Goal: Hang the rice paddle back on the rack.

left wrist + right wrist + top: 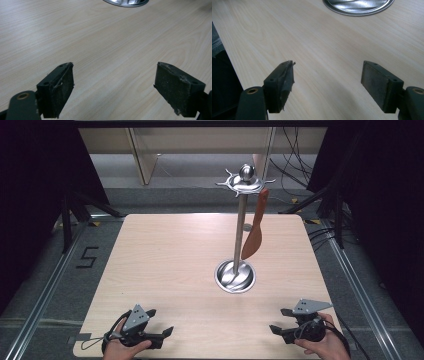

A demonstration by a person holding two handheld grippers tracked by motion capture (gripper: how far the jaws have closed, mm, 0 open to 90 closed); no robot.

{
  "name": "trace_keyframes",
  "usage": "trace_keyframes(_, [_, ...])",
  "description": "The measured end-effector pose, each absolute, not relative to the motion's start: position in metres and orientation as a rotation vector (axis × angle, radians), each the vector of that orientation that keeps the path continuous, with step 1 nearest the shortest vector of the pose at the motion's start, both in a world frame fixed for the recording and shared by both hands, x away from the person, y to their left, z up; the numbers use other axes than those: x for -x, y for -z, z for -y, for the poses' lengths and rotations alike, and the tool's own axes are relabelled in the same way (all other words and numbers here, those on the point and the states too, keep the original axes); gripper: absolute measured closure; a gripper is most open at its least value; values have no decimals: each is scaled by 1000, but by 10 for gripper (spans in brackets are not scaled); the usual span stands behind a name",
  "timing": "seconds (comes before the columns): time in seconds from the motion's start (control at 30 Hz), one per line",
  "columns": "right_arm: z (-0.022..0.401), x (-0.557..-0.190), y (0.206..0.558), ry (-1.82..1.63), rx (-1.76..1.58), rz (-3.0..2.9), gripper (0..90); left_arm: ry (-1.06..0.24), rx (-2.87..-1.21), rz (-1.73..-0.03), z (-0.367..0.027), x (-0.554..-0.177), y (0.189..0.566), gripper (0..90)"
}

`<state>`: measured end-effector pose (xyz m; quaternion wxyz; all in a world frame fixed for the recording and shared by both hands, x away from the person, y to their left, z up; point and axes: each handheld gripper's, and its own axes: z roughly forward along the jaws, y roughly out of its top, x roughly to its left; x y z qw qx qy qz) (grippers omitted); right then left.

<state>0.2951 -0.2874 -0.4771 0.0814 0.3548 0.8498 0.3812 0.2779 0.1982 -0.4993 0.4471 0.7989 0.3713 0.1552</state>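
I think this is a lab. Black curtains (30, 180) hang around my wooden surface (170, 265). Cables (295, 170) lie on the floor.

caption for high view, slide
Both open claws, left and right, rest near a stand holding a spatula.

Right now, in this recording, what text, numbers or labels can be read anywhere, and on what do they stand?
"5": a black digit marked on the grey floor, left of the wooden table.
No other text can be read: the metal utensil stand, the orange spatula hanging from it, the left gripper and the right gripper carry no legible lettering.
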Motion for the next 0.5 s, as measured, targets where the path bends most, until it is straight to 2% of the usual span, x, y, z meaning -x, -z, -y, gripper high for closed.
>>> trace_keyframes(0.5, [289,-296,479,-1175,-1023,-2546,269,-377,-1967,-928,-197,-278,500,150])
